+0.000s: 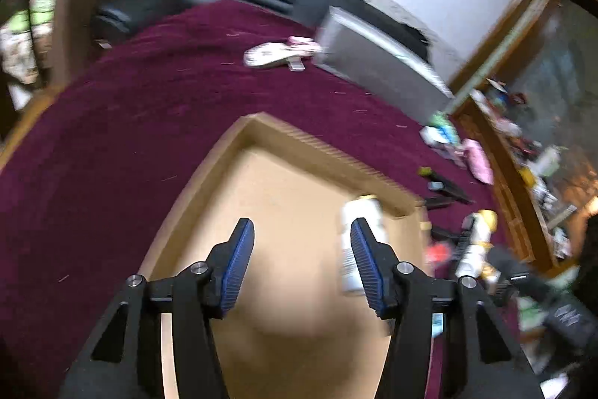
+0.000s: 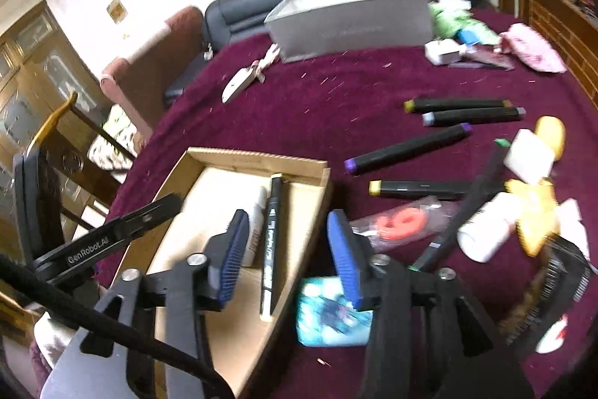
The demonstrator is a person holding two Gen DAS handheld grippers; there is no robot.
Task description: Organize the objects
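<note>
We see both tools with jaws apart and nothing between them: the left tool (image 1: 302,264) hangs over the tray (image 1: 321,146), the right tool (image 2: 287,257) over the tray's near edge. In the tray on the maroon surface (image 2: 336,100) lie a white bottle (image 2: 258,227) and a black marker (image 2: 272,242) side by side. More markers (image 2: 407,146), a pink packet (image 2: 403,217) and a teal box (image 2: 332,313) lie outside on the cloth, right of the tray.
</note>
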